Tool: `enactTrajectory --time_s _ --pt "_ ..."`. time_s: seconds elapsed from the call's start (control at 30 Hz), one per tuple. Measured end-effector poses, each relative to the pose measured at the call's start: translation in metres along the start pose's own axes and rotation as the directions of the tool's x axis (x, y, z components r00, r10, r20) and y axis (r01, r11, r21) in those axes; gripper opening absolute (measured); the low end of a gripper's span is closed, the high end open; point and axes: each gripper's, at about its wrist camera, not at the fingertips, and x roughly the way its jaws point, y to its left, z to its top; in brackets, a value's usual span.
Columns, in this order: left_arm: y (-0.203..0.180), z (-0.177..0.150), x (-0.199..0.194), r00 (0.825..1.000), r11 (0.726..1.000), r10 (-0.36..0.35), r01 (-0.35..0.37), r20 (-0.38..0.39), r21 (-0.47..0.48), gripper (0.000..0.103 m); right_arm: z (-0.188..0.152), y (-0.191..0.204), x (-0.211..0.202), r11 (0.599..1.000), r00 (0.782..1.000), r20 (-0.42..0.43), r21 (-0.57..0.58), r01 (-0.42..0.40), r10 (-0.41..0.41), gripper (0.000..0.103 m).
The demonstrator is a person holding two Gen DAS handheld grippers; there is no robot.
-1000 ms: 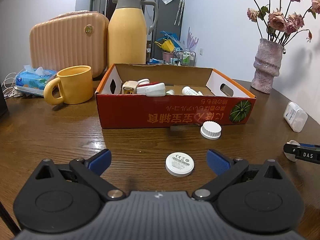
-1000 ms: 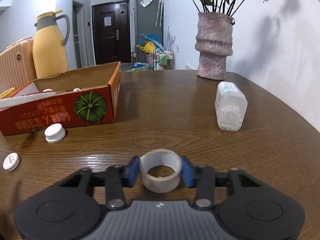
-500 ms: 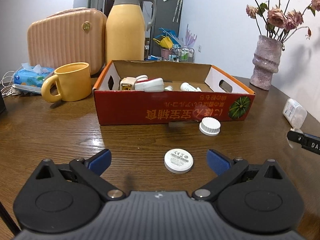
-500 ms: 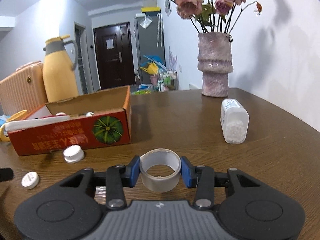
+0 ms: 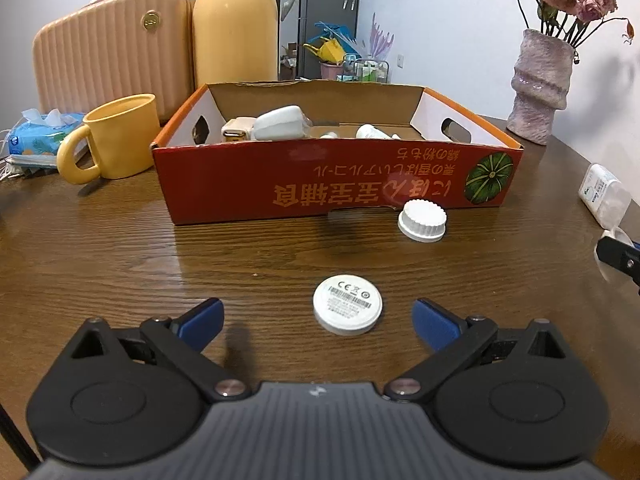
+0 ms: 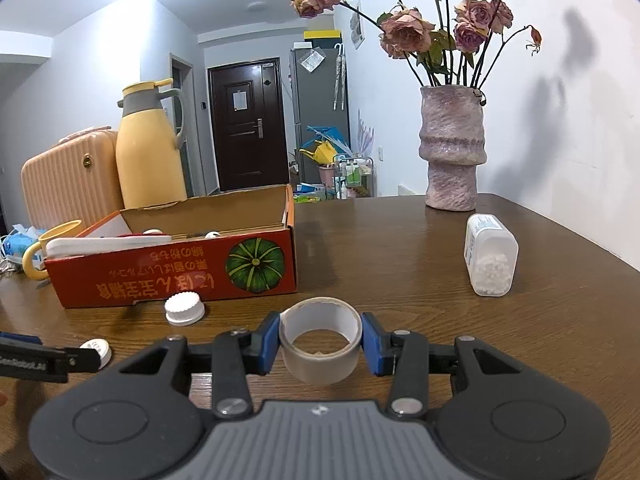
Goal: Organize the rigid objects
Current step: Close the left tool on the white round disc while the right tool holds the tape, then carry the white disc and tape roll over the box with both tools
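The red cardboard box (image 5: pixel 280 184) on the table (image 5: pixel 120 264) holds white chargers (image 5: pixel 278 122) and small bottles (image 5: pixel 370 132). The right gripper (image 6: pixel 320 342) clamps its fingers on a tape roll (image 6: pixel 320 368); the left gripper (image 5: pixel 318 318) has its fingers spread wide around a white disc (image 5: pixel 347 309).

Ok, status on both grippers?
Right hand-held gripper shut on tape roll. Left hand-held gripper open, white disc between fingers. Box ahead, nothing blocking.

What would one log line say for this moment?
left hand-held gripper: open, near white disc | right hand-held gripper: holding tape roll | box: ahead
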Motion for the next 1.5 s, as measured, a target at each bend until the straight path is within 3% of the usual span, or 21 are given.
enactTrajectory --time_s 0.37,0.6,1.0,1.5 --pt "-0.01 0.001 0.01 1.0 1.0 0.013 -0.013 -0.014 0.023 0.074 -0.001 0.0 -0.002 1.0 1.0 0.008 0.007 -0.005 0.005 0.042" --pt "-0.014 0.0 0.011 1.0 0.998 0.001 0.0 -0.011 0.057 0.04 -0.002 0.002 -0.002 1.0 1.0 0.002 0.005 -0.009 0.008 0.042" --pt "-0.018 -0.001 -0.001 0.999 0.997 -0.027 0.024 0.028 0.078 0.04 -0.007 0.012 -0.005 1.0 1.0 -0.004 0.001 -0.017 0.017 0.042" --pt "-0.017 0.009 -0.053 0.98 0.997 -0.051 0.038 0.193 0.069 0.04 0.01 0.033 -0.014 0.997 0.997 0.044 -0.032 -0.064 0.065 0.042"
